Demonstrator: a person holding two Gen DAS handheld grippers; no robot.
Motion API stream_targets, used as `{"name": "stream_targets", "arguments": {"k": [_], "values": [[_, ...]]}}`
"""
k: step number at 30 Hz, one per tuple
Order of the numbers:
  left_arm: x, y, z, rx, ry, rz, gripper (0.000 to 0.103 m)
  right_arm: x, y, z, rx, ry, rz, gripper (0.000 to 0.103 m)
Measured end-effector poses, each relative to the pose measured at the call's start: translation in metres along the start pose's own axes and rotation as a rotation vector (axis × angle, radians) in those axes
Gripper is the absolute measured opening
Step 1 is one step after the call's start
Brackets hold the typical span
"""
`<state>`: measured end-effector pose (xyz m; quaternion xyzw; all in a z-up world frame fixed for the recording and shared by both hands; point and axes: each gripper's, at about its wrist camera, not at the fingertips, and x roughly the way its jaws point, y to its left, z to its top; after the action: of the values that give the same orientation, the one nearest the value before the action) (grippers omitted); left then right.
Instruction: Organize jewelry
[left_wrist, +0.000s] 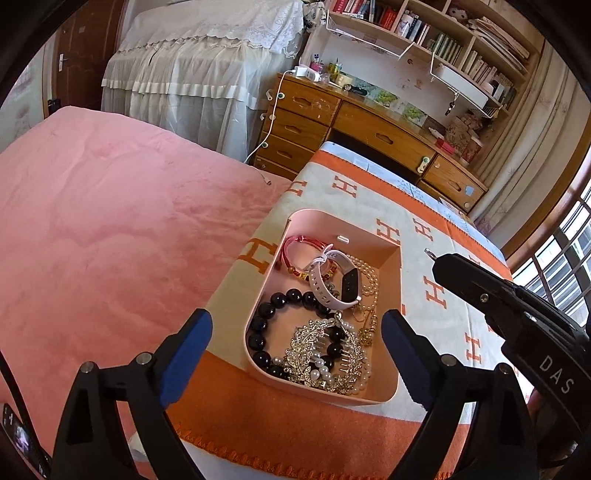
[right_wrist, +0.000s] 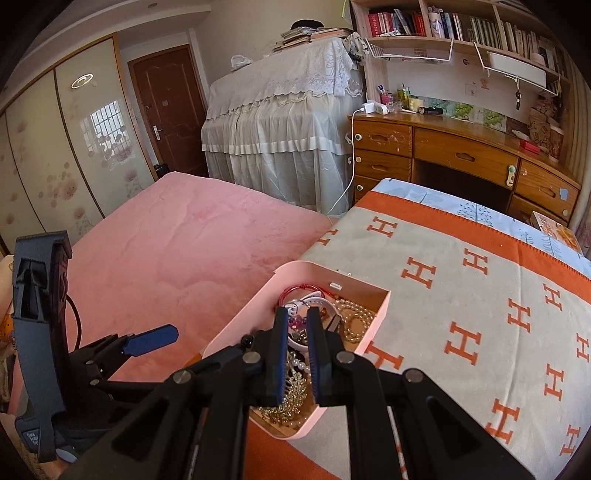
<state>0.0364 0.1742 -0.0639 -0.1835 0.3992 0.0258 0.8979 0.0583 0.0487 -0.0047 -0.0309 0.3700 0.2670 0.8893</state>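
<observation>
Pink tray (left_wrist: 384, 400) on the bed's blanket (left_wrist: 436, 306), heaped with tangled jewelry. Left tool (left_wrist: 297, 330) spread wide and empty; right tool (right_wrist: 297, 321) pinched closed, nothing visibly held. Best to single out the black bead bracelet (left_wrist: 258, 325) at its free left arc, clear of the crystal comb (left_wrist: 328, 354).

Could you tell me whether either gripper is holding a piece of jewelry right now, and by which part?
Nothing is held. The left gripper stands wide open above the pink tray, and the right gripper is nearly shut with nothing between its jaws.
</observation>
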Motion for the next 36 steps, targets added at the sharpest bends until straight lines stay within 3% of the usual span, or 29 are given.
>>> {"name": "stream_targets", "arguments": {"k": [2,4,6,8,16,25,30,36], "values": [[0.002,0.001,-0.001,0.001,0.012,0.015,0.092,0.004,0.004,0.000,-0.023,0.014,-0.019,0.011],[0.004,0.002,-0.001,-0.004,0.025,0.013,0.093,0.006,0.006,0.000,-0.037,0.025,-0.034,0.019],[0.004,0.002,-0.002,-0.014,0.037,0.002,0.094,0.005,0.007,0.000,-0.032,0.022,-0.034,0.035],[0.003,0.003,-0.003,-0.016,0.037,0.001,0.095,0.004,0.006,0.000,-0.023,0.011,-0.036,0.038],[-0.003,-0.007,-0.009,0.012,0.024,-0.003,0.097,-0.027,-0.008,-0.015,0.011,-0.052,-0.125,0.038],[-0.020,-0.048,-0.030,0.101,-0.006,-0.069,0.097,-0.079,-0.039,-0.065,0.115,-0.060,-0.283,0.038],[-0.037,-0.075,-0.047,0.170,-0.062,-0.055,0.098,-0.106,-0.050,-0.088,0.201,-0.050,-0.334,0.038],[-0.062,-0.100,-0.064,0.253,-0.145,-0.034,0.102,-0.139,-0.052,-0.105,0.252,-0.116,-0.409,0.043]]}}
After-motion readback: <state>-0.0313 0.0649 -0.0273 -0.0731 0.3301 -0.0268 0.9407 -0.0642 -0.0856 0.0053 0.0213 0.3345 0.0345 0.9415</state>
